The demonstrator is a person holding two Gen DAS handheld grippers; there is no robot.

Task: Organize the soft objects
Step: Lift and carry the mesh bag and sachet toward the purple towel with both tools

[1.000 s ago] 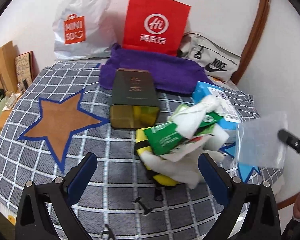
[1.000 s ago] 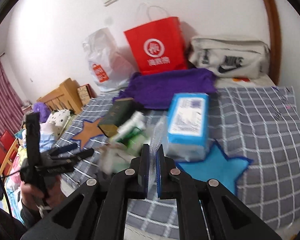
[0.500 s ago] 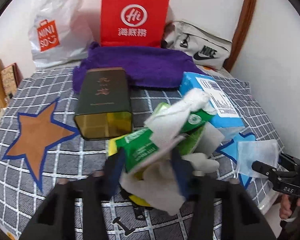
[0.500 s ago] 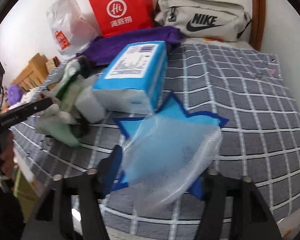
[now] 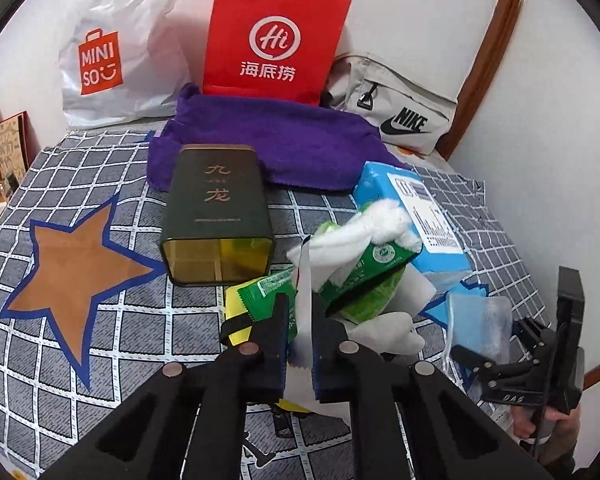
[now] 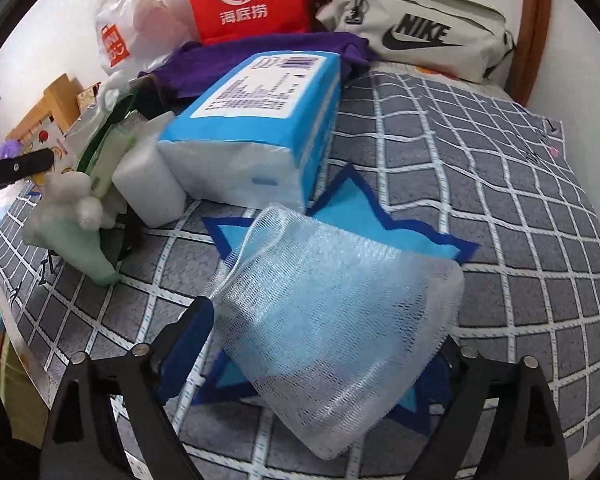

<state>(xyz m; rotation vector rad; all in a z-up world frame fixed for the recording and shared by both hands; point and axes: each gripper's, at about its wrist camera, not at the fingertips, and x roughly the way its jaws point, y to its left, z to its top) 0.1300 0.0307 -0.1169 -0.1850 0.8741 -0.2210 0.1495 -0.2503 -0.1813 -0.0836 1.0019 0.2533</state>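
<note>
Since half a second ago the left gripper (image 5: 300, 332) has been closed: its jaws, spread around the pile then, are now pinched on a thin white sheet (image 5: 303, 280) at the near edge of the pile. The right gripper (image 6: 324, 344) has been kept open, as it was then; a second ago it was clamped on the mesh bag (image 6: 336, 312), which is now lying loose on the blue star (image 6: 340, 220) of the checked bedcover (image 6: 500, 160).

Only in the left view are the dark tin (image 5: 216, 216), the brown star (image 5: 76, 268) and the green packets (image 5: 360, 276) seen clearly. Only the right view shows the bag's weave and the pale glove (image 6: 72, 232) at the pile's near left.

The mesh bag is spread between the open right jaws, just near of the blue tissue pack (image 6: 260, 120); whether it is touched by them cannot be told. The white sheet is held upright between the left jaws.
</note>
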